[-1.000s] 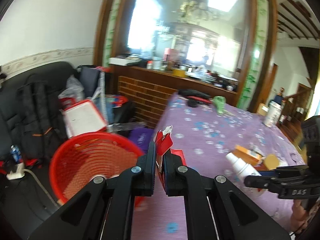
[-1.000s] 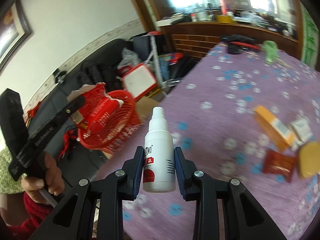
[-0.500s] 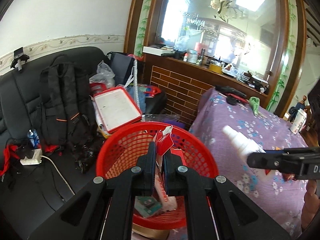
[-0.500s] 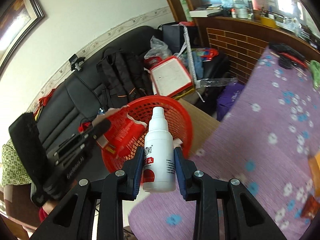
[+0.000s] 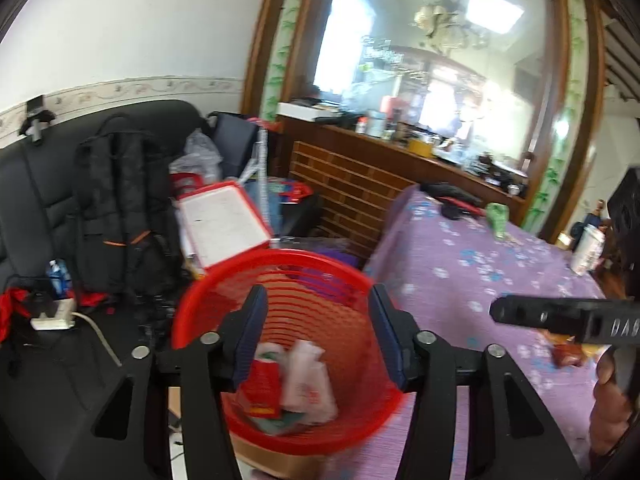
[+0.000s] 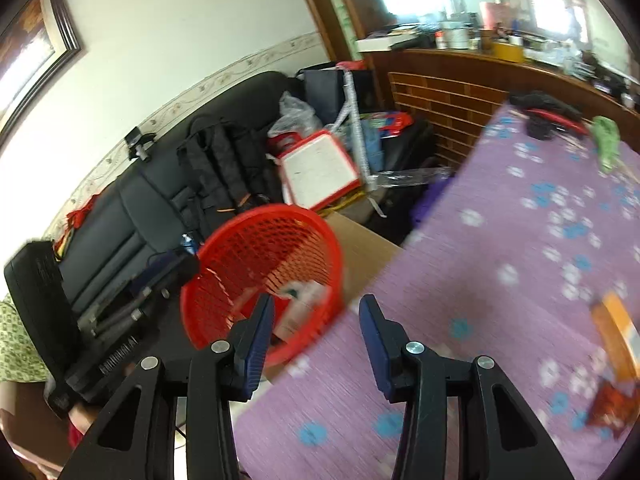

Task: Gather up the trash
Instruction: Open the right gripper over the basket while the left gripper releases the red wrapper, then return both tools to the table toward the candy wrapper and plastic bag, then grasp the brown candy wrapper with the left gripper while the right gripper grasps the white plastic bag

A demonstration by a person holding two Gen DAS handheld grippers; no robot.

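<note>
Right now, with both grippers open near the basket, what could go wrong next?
1. The red basket stands at the edge of a cardboard box; a knock from the left gripper might tip it.
2. The orange box and red wrapper lie apart on the table; the right gripper may push them rather than grip them.

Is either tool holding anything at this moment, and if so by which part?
Nothing is held. The left tool and right tool both stand open and bare; a red packet and white wrapper lie in the red basket.
</note>
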